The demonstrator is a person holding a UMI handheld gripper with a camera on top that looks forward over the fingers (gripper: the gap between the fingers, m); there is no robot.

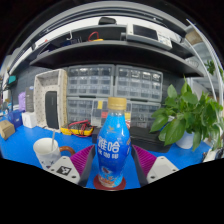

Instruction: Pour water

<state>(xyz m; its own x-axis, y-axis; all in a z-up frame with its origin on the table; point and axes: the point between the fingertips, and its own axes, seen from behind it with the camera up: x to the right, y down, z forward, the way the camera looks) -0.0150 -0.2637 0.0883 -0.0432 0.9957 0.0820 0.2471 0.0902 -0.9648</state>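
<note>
Between my two fingers stands the bottle (113,148), upright, blue-labelled with white lettering, a pale orange cap on top. My gripper (112,166) is closed onto it: the magenta pads (142,160) press against the bottle's lower sides, left and right alike, no gap that I can make out (the base itself is hidden below the fingers, so whether it rests on the table I cannot tell). Blue table (25,148) spreads out to either side. Just left of the left finger, a white cup (46,152), upright, apart from the bottle. Right of the bottle and farther back, a green leafy plant (187,115) in a white pot. Behind the bottle, some small orange and yellow items (80,129), too small to name. Beyond those, a wall of shelving (115,82) with gridded panels.
</note>
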